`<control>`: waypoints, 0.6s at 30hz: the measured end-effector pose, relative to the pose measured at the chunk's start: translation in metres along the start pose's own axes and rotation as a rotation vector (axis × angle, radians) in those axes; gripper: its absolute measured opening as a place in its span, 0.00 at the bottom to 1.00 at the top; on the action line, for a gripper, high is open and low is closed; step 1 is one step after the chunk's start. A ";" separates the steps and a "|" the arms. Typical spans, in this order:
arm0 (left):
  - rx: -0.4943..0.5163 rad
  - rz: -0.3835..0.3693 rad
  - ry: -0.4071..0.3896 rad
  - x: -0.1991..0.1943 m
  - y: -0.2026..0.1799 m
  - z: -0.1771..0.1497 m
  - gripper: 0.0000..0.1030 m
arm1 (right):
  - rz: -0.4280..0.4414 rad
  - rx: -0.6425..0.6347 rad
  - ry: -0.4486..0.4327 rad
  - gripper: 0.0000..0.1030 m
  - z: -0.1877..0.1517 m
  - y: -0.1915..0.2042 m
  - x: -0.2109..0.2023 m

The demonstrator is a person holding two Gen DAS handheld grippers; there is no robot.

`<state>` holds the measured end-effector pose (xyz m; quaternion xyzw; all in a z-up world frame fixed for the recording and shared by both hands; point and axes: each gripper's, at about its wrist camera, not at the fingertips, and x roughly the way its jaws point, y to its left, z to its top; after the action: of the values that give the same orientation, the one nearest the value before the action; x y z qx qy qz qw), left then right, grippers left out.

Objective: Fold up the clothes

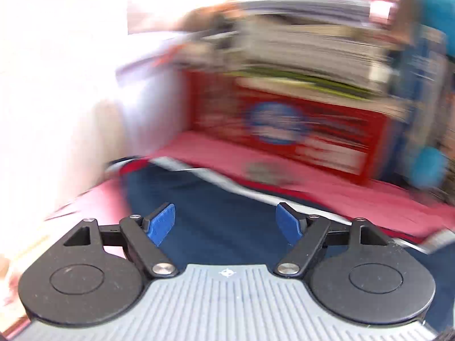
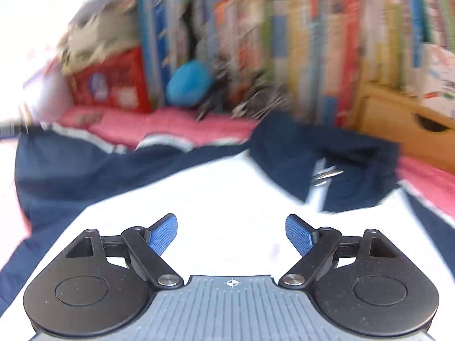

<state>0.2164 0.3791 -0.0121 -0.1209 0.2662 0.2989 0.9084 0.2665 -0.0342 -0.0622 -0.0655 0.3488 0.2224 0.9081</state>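
While both views are smeared with blur, we can read the grippers: the left gripper (image 1: 226, 223) has its blue pads spread wide with nothing between them, and the right gripper (image 2: 231, 234) is the same — spread, empty. The garment (image 2: 85, 170) (navy with a white panel and white piping, looks like a jacket) lies flat on the pink cover (image 2: 182, 125), directly under and ahead of both sets of fingers. In the right view its navy edge runs across the frame, left to right, with a flap (image 2: 327, 164) turned over ahead and right of the pads. We judge the right hand nearer that flap — the left hangs over plain navy cloth, its piped edge just ahead. Books (image 2: 312, 42) stand behind.
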 end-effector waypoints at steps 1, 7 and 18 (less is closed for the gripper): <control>-0.059 0.039 0.023 0.013 0.016 0.005 0.76 | -0.012 -0.016 -0.006 0.85 -0.003 0.007 0.004; -0.324 0.063 0.124 0.076 0.063 0.014 0.77 | -0.036 -0.005 -0.039 0.94 -0.015 0.016 0.007; -0.187 0.048 -0.323 0.040 0.054 0.047 0.09 | -0.037 -0.003 -0.036 0.98 -0.017 0.016 0.010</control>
<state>0.2300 0.4592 0.0009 -0.1490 0.0907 0.3594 0.9168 0.2558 -0.0210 -0.0806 -0.0693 0.3309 0.2073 0.9180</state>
